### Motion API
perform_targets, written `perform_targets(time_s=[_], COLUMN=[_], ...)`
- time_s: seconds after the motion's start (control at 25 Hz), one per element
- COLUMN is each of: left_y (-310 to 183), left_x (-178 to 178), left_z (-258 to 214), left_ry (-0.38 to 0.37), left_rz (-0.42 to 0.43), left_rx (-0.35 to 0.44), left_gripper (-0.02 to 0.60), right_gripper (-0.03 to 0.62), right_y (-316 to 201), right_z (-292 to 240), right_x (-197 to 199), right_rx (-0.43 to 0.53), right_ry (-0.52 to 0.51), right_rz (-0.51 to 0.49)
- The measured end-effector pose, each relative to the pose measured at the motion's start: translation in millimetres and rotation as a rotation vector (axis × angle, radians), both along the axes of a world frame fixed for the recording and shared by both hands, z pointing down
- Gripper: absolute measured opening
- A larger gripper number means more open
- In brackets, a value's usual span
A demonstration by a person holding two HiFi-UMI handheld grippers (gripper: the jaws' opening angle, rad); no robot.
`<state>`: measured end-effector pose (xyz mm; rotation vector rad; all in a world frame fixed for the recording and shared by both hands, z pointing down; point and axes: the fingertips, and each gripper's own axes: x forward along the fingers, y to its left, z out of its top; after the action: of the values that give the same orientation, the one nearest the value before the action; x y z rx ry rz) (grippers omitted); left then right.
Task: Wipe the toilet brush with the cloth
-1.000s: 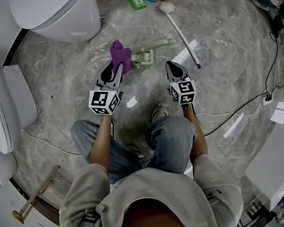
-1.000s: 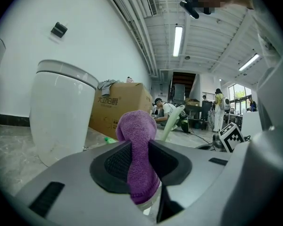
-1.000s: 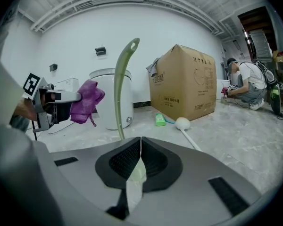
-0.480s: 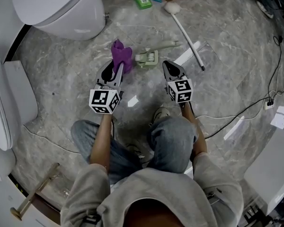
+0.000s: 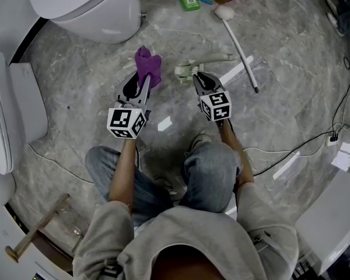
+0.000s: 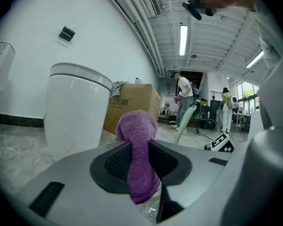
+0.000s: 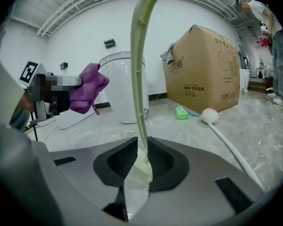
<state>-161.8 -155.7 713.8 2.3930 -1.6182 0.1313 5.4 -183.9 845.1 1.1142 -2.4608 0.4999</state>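
At right gripper (image 5: 197, 76), half-hidden toilet brush (image 5: 219, 58)

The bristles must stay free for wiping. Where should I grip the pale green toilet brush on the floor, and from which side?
I'd take the toilet brush by its slim handle, past the bristles, coming down from above and pinching across its width. It lies flat on the floor, so only the handle's sides are free.
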Motion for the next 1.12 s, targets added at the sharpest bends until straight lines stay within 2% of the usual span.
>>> perform_targets(time_s=[0.12, 0.16, 0.56, 0.68, 0.76, 1.12], left_y=[1, 1, -2, -3, -3, -11], left_x=[-1, 0, 7, 16, 19, 42], left_z=[1, 1, 2, 1, -1, -10], left_ry=[-0.001, 0.000, -0.035, -0.031, -0.023, -0.032], left_rz=[0.003, 0.005, 0.065, 0.092, 0.114, 0.201], left_rx=[-0.001, -0.002, -0.002, 0.006, 0.012, 0.036], left_gripper=[0.120, 0.120, 0.120, 0.120, 0.120, 0.120], right_gripper=[0.116, 0.120, 0.121, 0.119, 0.091, 0.091], right_y=[-4, -6, -21, -26, -27, -26], right_z=[-1, -2, -8, -7, -7, -6], right_x=[-7, -8, -25, -27, -27, -27], right_rx=[-0.005, -0.004, 0.024, 0.027, 0.028, 0.023], right_ry=[0.001, 0.002, 0.070, 0.080, 0.078, 0.060], right_rz=[-0.027, -0.036, -0.176, -0.175, -0.165, -0.166])
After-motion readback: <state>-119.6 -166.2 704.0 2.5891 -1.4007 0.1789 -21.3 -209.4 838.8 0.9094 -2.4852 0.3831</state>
